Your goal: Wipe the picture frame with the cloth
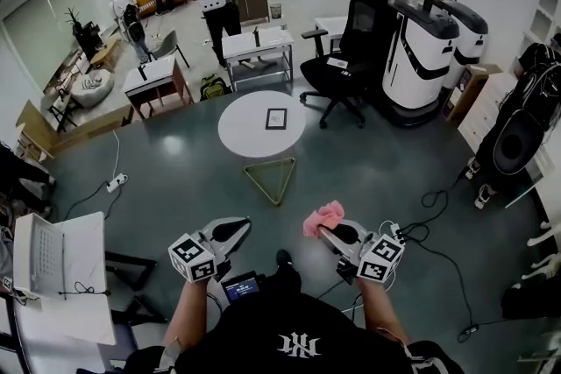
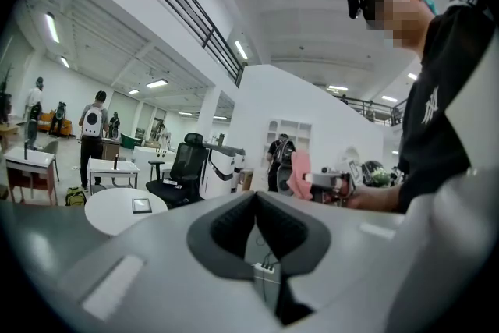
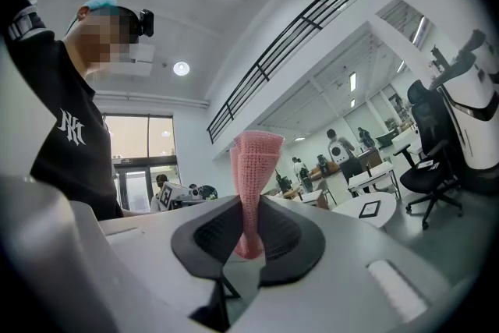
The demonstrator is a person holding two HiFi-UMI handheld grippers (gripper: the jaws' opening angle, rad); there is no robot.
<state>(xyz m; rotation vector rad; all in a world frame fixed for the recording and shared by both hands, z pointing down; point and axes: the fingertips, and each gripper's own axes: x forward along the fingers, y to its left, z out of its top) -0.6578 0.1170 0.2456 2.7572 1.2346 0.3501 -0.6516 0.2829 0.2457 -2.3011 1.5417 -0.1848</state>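
A small dark picture frame (image 1: 276, 118) lies flat on the round white table (image 1: 245, 140) ahead of me; it also shows small in the left gripper view (image 2: 141, 205) and the right gripper view (image 3: 368, 209). My right gripper (image 1: 326, 228) is shut on a pink cloth (image 1: 323, 217), which sticks up between the jaws (image 3: 253, 183). My left gripper (image 1: 237, 228) is shut with nothing in it (image 2: 256, 203). Both grippers are held near my body, well short of the table.
A black office chair (image 1: 346, 57) and a white machine (image 1: 425, 48) stand behind the table to the right. Cables (image 1: 438, 232) run over the floor at right, a power strip (image 1: 116, 182) at left. A laptop (image 1: 39, 257) sits on a desk at my left. People stand by desks at the back.
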